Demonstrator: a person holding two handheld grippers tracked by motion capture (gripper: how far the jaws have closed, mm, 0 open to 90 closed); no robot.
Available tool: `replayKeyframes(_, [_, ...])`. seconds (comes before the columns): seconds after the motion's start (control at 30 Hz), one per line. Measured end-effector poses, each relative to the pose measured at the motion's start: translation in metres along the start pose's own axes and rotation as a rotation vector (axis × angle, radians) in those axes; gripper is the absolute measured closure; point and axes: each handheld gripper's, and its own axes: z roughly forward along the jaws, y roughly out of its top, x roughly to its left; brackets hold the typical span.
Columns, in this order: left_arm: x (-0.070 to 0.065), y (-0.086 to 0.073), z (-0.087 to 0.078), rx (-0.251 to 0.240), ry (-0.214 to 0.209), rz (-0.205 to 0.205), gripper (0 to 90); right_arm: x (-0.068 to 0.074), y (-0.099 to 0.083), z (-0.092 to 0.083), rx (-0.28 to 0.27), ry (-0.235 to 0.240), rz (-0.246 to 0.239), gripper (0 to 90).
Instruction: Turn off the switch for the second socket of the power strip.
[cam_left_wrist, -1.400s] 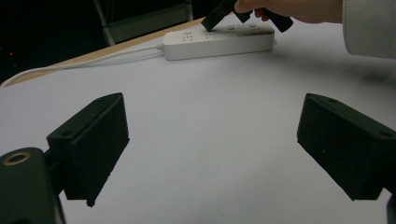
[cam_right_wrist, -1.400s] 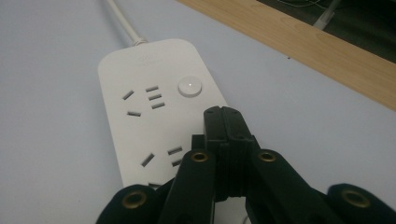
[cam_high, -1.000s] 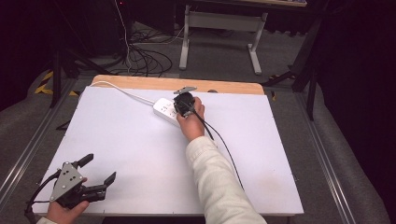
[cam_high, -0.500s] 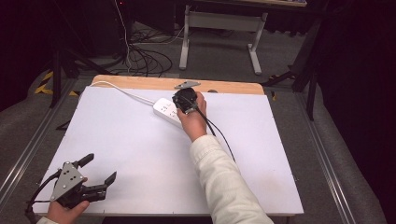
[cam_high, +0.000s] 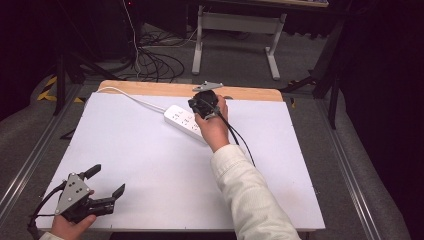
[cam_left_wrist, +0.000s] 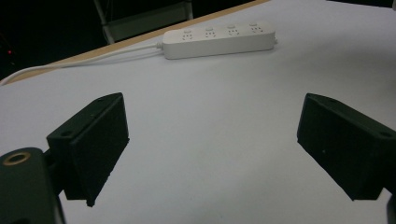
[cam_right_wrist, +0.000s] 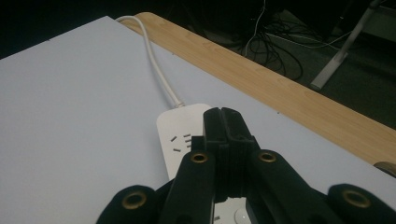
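My right gripper (cam_high: 204, 104) is over the white power strip (cam_high: 184, 121) at the far middle of the table (cam_high: 150, 165). In the right gripper view its jaws are pressed flat together with no gap, and I see nothing held between them. The closed tips sit above the strip's cord end, just beside the first set of socket slots (cam_right_wrist: 180, 142). Whether they touch the casing, I cannot tell.

My left gripper (cam_high: 87, 197) rests at the near left corner, well apart from the strip. Its jaws stand wide open and empty, bare table between them.

Hazards, as I judge them:

- Pushing down or sideways with closed tips may slide the strip — nothing braces it, and the left gripper is too far off to steady it.
- The white cord (cam_right_wrist: 156, 60) runs off the far left edge; any drag on it could swing the strip out of line.
- Tips entering a socket slot could jam or mark the casing.
- My own trailing cable (cam_high: 235, 137) lies across the table behind the hand and may snag on withdrawal.
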Motion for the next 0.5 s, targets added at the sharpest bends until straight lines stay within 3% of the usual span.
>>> replayKeyframes(0.27, [0.000,0.000,0.000,0.000,0.001,0.005,9.6,0.002,0.000,-0.008,0.003,0.018,-0.021,86.0])
replayKeyframes(0.5, [0.000,0.000,0.000,-0.002,0.001,0.007,9.6,0.006,0.003,-0.025,-0.018,0.055,-0.023,63.5])
